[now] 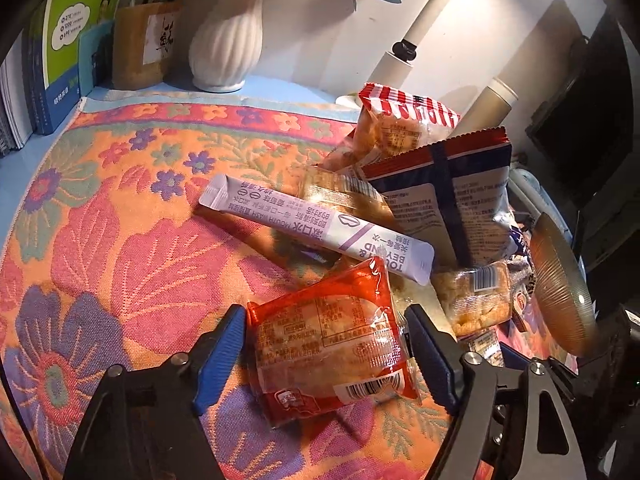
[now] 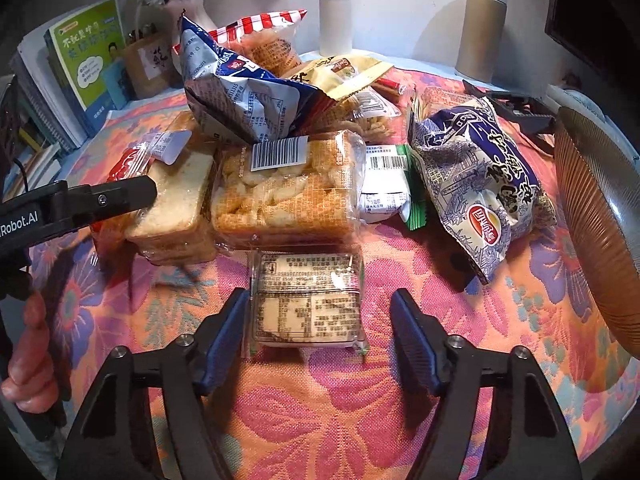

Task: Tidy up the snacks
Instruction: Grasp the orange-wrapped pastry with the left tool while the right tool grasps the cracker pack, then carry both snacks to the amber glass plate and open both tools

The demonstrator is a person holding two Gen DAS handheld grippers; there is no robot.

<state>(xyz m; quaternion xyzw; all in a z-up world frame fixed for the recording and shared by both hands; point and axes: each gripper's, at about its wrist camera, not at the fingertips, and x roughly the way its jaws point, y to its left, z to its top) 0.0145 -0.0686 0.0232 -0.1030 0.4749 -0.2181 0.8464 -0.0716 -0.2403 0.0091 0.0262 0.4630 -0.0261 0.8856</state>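
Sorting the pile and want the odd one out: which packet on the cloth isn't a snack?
The long lilac stick sachet printed "MOUTH WASH", lying flat just beyond the red-wrapped bread. It's slim and tube-shaped; the others are food bags and wrapped breads or pastries.

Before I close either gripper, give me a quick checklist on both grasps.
1. Left gripper straddles the red-wrapped bread packet: ok, a blue pad on each side.
2. Left jaws closed on it: not ok, pads beside the wrapper, no squeeze visible.
3. Right gripper centered on the clear label-side-up packet: not ok, packet sits near the left pad, wide gap on the right.
4. Mouthwash sachet clear of the left grasp: ok, its end lies beyond the fingertips.
5. Destination for snacks: cannot tell.
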